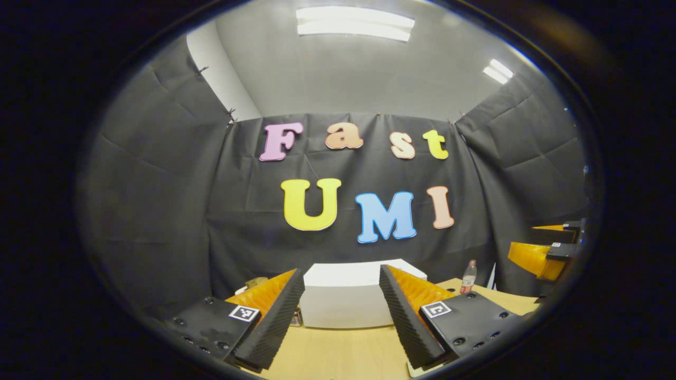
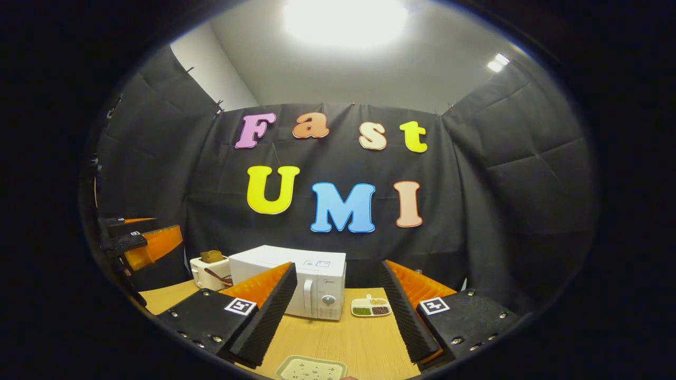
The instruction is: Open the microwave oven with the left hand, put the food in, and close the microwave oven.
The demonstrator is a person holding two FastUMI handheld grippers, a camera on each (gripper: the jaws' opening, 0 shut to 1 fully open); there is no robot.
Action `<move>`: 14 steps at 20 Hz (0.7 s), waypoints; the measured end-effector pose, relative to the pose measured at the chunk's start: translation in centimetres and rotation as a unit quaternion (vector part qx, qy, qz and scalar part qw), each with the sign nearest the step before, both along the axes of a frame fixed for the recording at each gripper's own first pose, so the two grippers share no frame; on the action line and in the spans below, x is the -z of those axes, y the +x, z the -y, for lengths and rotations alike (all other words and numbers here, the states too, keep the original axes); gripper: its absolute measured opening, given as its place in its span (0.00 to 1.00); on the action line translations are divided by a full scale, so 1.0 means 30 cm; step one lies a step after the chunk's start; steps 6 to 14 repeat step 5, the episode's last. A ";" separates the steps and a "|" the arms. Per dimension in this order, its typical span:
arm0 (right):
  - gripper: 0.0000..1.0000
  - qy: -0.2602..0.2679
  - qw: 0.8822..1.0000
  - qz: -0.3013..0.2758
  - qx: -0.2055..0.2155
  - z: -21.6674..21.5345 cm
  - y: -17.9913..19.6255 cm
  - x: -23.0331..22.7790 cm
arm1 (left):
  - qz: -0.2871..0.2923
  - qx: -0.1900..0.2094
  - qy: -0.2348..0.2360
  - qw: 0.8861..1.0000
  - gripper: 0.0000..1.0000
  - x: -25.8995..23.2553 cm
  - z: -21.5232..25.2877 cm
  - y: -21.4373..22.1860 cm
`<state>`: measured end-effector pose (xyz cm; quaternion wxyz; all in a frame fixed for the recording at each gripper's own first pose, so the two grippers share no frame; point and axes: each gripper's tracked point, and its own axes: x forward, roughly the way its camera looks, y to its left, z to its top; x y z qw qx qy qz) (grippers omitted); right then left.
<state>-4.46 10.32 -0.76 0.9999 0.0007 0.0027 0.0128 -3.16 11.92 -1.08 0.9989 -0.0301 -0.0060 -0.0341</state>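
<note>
Wooden table (image 2: 338, 338) carrying white microwave (image 2: 296, 285), toaster (image 2: 208, 272) just left of it, divided dish (image 2: 371, 306) at its right, pale tray (image 2: 311, 368) at near edge, bottle (image 1: 468, 277).

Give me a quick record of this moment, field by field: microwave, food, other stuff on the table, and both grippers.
microwave: white, door shut, on the wooden table
food: divided dish right of the microwave
tray: near table edge
toaster: left of the microwave
bottle: on the table
left gripper: open, holding nothing
right gripper: open, holding nothing
</note>
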 end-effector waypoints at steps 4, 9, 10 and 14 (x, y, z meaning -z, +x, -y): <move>0.97 -0.002 1.000 0.006 -0.002 -0.017 -0.010 -0.011 | -0.001 0.000 0.008 1.000 0.98 0.009 -0.015 -0.008; 0.96 -0.002 1.000 0.007 -0.004 -0.023 -0.010 -0.012 | 0.000 0.000 0.007 1.000 0.98 0.008 -0.015 -0.011; 0.96 -0.002 1.000 0.007 -0.004 -0.023 -0.010 -0.012 | 0.000 0.000 0.007 1.000 0.98 0.008 -0.015 -0.011; 0.96 -0.002 1.000 0.007 -0.004 -0.023 -0.010 -0.012 | 0.000 0.000 0.007 1.000 0.98 0.008 -0.015 -0.011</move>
